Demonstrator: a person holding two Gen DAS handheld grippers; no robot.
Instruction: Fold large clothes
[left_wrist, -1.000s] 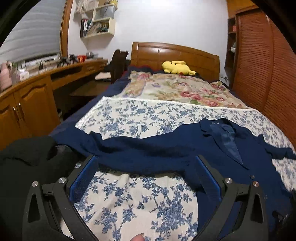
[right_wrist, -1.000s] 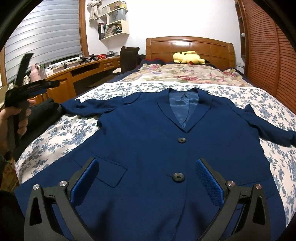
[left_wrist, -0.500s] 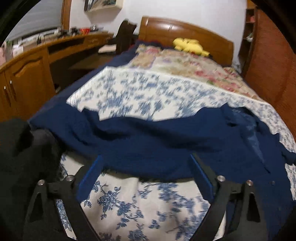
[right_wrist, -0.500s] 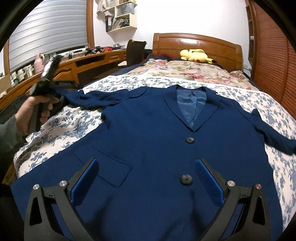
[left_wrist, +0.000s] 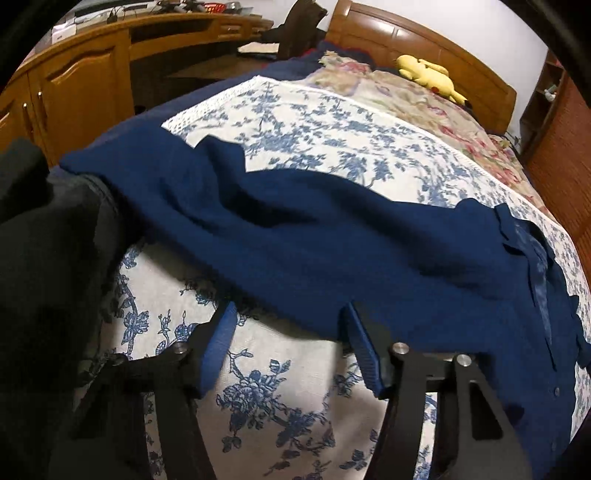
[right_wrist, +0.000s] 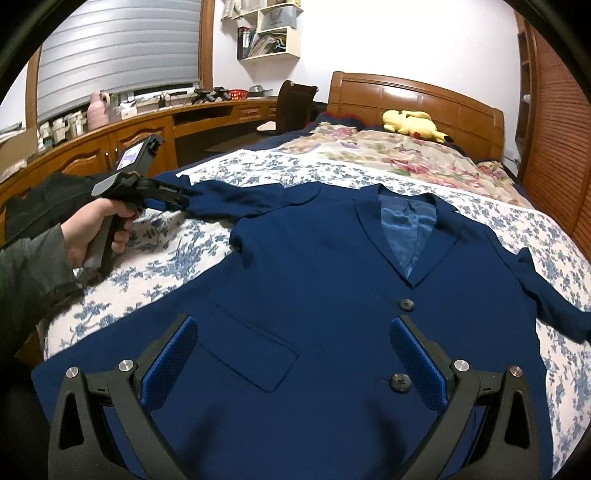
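we're looking down at the navy jacket (right_wrist: 332, 295), spread face up on the blue-flowered bedspread (right_wrist: 155, 266), collar toward the wooden headboard (right_wrist: 417, 96), two dark buttons down its front, a flap pocket on the side nearer the desk; our right gripper (right_wrist: 291, 354) hovers over the lower front of the jacket, jaws spread wide, blue pads apart with nothing pinched between them, so it's released; over on the desk side, our left gripper (left_wrist: 291, 347) tilts down at the near edge of the jacket's sleeve (left_wrist: 258, 229), and its jaws are closing right now; the sleeve's hem lies just ahead of the pad tips, the pads frame bare bedspread and press on no cloth, so no grip to report there; from the right wrist view we see a hand (right_wrist: 99, 232) in a dark sleeve on that gripper's handle, its nose right at the sleeve's end; the sleeve stretches out sideways toward the bed's edge, beside a heap of black fabric (left_wrist: 48, 258); far up the bed a yellow plush toy (right_wrist: 413, 125) lies on the rose-patterned cover (right_wrist: 388, 155); the jacket's other sleeve (right_wrist: 546, 295) trails off toward the louvred wardrobe side
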